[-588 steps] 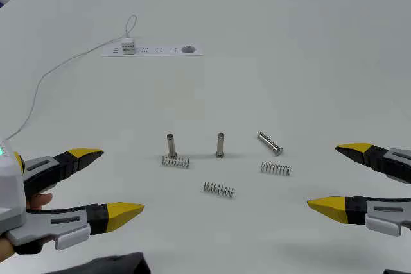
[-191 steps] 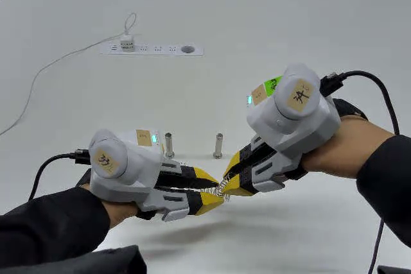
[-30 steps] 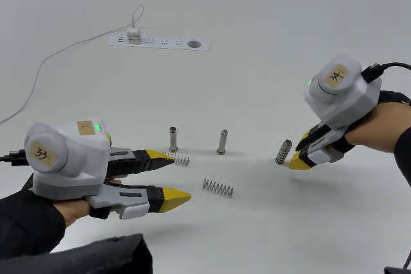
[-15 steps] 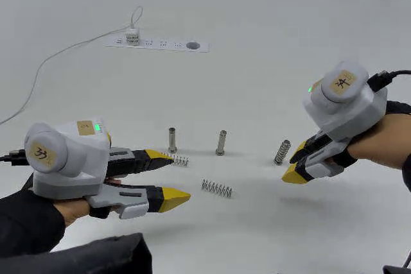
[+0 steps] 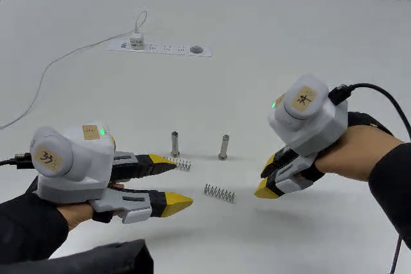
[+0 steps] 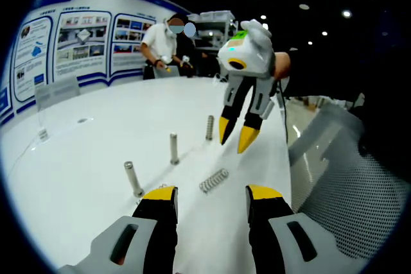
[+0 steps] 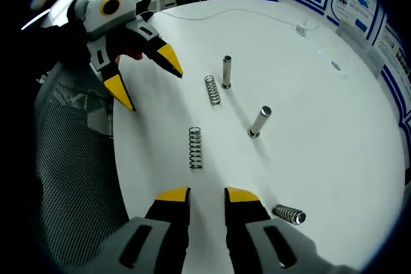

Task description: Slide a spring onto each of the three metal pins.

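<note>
You have one pin of three done, as far as the pictures show; the dressed pin (image 7: 287, 213) wears its coil and sits just beside your right gripper (image 7: 199, 197), to that view's right of the jaws; in the left gripper view it looks upright.

Two pins remain; the left bare pin (image 5: 174, 144) and the middle bare pin (image 5: 223, 147) both stand upright on the white table (image 5: 289, 62), well apart from each other; neither carries anything.

Two springs lie flat and untouched; the second spring (image 5: 182, 163) rests just beside the foot of the left bare pin; the loose spring (image 5: 219, 192) lies nearer you, between the two grippers.

Your left gripper (image 5: 170, 182) hangs low at the near-left of the table, held roughly level, its jaws pointing across toward the springs; they are spread wide and carry nothing; the upper tip is near the second spring but apart from it.

Your right gripper comes in from the right, tipped downward, tips aimed at the table close to the right end of the loose spring; the jaws are narrow, a slim gap between them, and hold nothing; whether the tips touch the table I cannot tell.

My reading is that you are between pins, about a third through, with the loose spring the likeliest next pick.
</note>
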A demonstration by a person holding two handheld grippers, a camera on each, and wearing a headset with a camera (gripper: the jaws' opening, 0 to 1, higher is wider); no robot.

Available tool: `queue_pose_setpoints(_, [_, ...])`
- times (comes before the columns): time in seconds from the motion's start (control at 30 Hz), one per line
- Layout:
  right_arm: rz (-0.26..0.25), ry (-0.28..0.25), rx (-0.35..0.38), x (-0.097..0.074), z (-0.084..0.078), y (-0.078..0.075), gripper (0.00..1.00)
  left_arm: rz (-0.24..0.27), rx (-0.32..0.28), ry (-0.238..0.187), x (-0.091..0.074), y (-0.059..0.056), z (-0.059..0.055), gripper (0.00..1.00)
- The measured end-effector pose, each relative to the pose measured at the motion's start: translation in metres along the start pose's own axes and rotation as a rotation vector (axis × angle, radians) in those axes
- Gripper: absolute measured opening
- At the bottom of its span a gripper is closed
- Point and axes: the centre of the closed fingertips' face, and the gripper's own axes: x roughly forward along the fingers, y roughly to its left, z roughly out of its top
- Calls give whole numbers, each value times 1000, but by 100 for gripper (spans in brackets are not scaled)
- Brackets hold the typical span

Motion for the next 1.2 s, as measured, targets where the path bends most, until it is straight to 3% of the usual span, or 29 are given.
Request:
queue_pose_setpoints(0.23, [23, 5, -46, 16, 12, 9, 20, -4, 1, 7, 1, -1, -1, 43])
queue_pose_setpoints(0.67, [27, 32, -76, 41, 13, 16, 17, -7, 3, 10, 2, -2, -2, 43])
queue_pose_setpoints(1.2, [21, 48, -105, 43, 11, 13, 12, -19, 18, 20, 5, -3, -2, 42])
